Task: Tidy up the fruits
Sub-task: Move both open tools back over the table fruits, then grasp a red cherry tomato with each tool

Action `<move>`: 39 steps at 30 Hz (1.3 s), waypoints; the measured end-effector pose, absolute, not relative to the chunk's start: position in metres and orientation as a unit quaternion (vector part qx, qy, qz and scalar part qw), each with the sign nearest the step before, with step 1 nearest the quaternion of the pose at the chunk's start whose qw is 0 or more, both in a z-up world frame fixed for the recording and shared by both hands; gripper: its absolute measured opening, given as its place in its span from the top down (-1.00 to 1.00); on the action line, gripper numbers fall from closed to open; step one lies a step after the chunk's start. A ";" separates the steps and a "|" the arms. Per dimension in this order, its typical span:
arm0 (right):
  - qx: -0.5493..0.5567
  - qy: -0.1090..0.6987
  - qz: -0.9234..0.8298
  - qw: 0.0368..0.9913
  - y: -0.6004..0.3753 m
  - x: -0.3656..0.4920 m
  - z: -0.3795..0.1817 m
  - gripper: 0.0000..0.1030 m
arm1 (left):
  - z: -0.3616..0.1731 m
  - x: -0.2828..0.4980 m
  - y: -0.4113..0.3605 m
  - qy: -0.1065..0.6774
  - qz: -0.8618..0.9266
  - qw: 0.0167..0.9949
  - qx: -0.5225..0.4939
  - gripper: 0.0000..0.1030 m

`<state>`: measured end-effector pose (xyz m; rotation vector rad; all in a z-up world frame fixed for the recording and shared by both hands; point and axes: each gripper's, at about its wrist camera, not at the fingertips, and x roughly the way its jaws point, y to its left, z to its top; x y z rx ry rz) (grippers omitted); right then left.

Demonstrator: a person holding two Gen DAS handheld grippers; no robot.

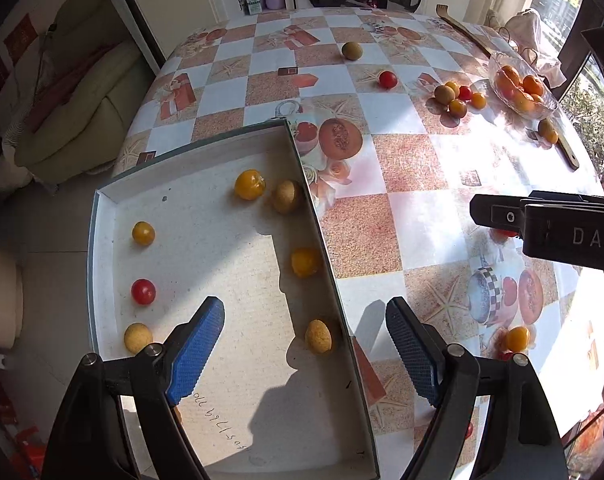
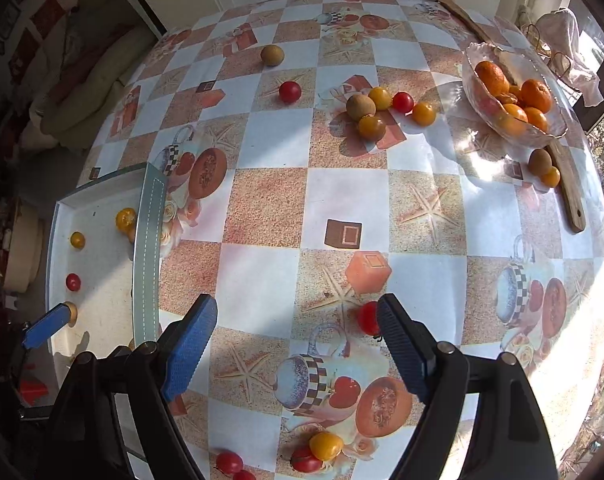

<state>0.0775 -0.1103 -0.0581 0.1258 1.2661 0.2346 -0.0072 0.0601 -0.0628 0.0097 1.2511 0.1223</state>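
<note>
Seven small fruits lay in the shallow white cardboard tray (image 1: pixel 114 216), lower left of the left wrist view: yellow and red cherry tomatoes plus matte tan longan-like balls. Left gripper (image 1: pixel 305 354) hovered over the tray's right wall, fingers (image 1: pixel 198 352) spread wide, nothing held. Right gripper (image 2: pixel 297 346) hung above the bench (image 2: pixel 262 208), also spread and empty, with a red cherry tomato (image 2: pixel 367 318) just beside its right finger at lower centre. Loose cluster of fruits (image 2: pixel 382 110) sat upper centre; glass bowl (image 2: pixel 472 76) with mandarins upper right.

Judgement: the tomato should be light, smooth, slippery and soft-skinned, likely to roll on the glossy checkered cloth; best pinched across its widest middle with gentle force. The ribbed blue pads should help grip.
</note>
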 end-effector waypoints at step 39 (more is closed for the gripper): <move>0.007 0.614 0.149 0.775 -0.144 0.080 -0.099 0.54 | -0.104 -0.054 -0.093 0.591 -0.122 0.796 0.053 -0.39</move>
